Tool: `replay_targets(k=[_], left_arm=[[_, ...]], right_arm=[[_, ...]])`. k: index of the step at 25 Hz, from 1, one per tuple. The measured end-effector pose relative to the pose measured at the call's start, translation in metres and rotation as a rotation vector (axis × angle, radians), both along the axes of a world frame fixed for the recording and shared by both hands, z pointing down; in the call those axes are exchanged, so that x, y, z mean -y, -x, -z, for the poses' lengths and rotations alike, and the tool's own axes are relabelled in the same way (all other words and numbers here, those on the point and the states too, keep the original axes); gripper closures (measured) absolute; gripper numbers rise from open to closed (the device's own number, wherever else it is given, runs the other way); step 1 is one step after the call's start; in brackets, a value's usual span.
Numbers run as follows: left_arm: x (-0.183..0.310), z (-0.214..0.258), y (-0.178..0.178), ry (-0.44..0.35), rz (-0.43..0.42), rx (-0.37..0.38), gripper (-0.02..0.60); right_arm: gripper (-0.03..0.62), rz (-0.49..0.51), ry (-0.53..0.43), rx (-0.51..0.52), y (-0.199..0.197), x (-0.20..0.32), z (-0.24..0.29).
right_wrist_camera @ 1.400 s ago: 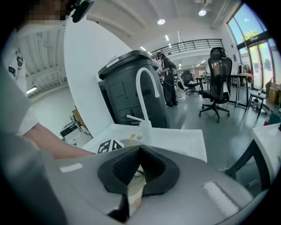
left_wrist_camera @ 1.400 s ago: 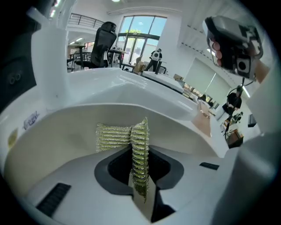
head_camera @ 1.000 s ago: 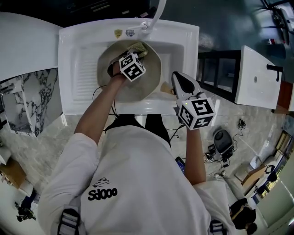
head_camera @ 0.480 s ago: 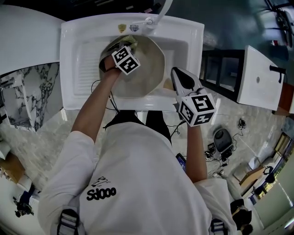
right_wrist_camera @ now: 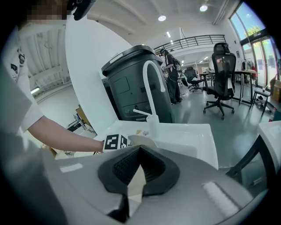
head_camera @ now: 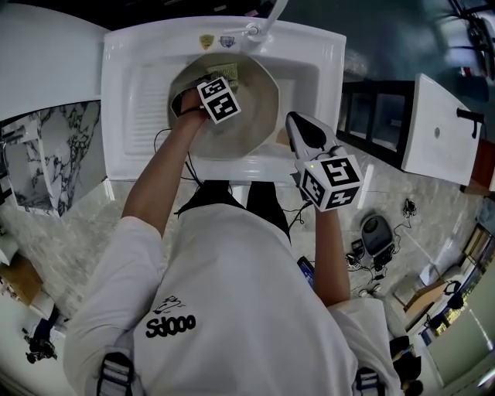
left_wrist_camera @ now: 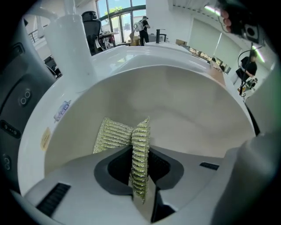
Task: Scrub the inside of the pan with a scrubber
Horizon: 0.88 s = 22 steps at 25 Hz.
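Observation:
A pale, round pan (head_camera: 251,116) sits in the white sink (head_camera: 139,116). My left gripper (head_camera: 215,81) is inside the pan, shut on a gold-green mesh scrubber (head_camera: 227,71) that presses against the far inner wall. In the left gripper view the scrubber (left_wrist_camera: 115,136) is folded between the jaws of my left gripper (left_wrist_camera: 141,176), its free part flat on the pan's inside (left_wrist_camera: 189,110). My right gripper (head_camera: 294,130) is at the pan's right rim, shut on the beige pan handle (right_wrist_camera: 135,182). The pan's rim (right_wrist_camera: 141,140) shows just beyond my right gripper (right_wrist_camera: 134,176).
A white faucet (head_camera: 271,15) arches over the sink's far edge, also visible in the right gripper view as a tall faucet (right_wrist_camera: 151,83). A ribbed drainboard (head_camera: 143,116) lies left of the basin. A dark bin (right_wrist_camera: 131,88) stands behind the sink.
My left gripper has slid the scrubber along the pan's far wall, first leftward and then a little back to the right. The right gripper has stayed on the handle.

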State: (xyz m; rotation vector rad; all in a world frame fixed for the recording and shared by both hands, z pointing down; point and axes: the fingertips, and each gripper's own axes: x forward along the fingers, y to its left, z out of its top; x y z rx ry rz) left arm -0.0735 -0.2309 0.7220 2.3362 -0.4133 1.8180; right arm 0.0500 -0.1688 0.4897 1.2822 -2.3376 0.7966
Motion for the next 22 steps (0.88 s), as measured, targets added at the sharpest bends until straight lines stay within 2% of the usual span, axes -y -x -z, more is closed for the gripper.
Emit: replay_targets(k=[4,8,10,15,19,22], left_arm=[[-0.027,0.006,-0.016,0.116,-0.076,-0.035,0.515],[-0.075,0.015,-0.027,0.319,-0.189,-0.077,0.515],[-0.097,0.017,-0.033,0.391,-0.273,-0.100,0.515],[-0.147,0.030,-0.027,0.567,-0.384,-0.098,0.515],[-0.162,0.033,-0.019,0.619,-0.422,-0.121,0.515],[-0.176,0.040,-0.005,0.707,-0.459,-0.133,0.515]], right_arm=[[0.585,0.003,0.001,0.009,0.001,-0.003,0.000],[0.585,0.003,0.001,0.021,0.002,-0.005,0.002],[0.585,0.008,0.002,0.019,0.003,-0.007,0.001],[0.585,0.024,0.005,0.016,0.006,-0.013,0.000],[0.586,0.037,0.008,0.013,0.007,-0.019,-0.001],[0.585,0.048,0.009,0.011,0.010,-0.023,-0.002]])
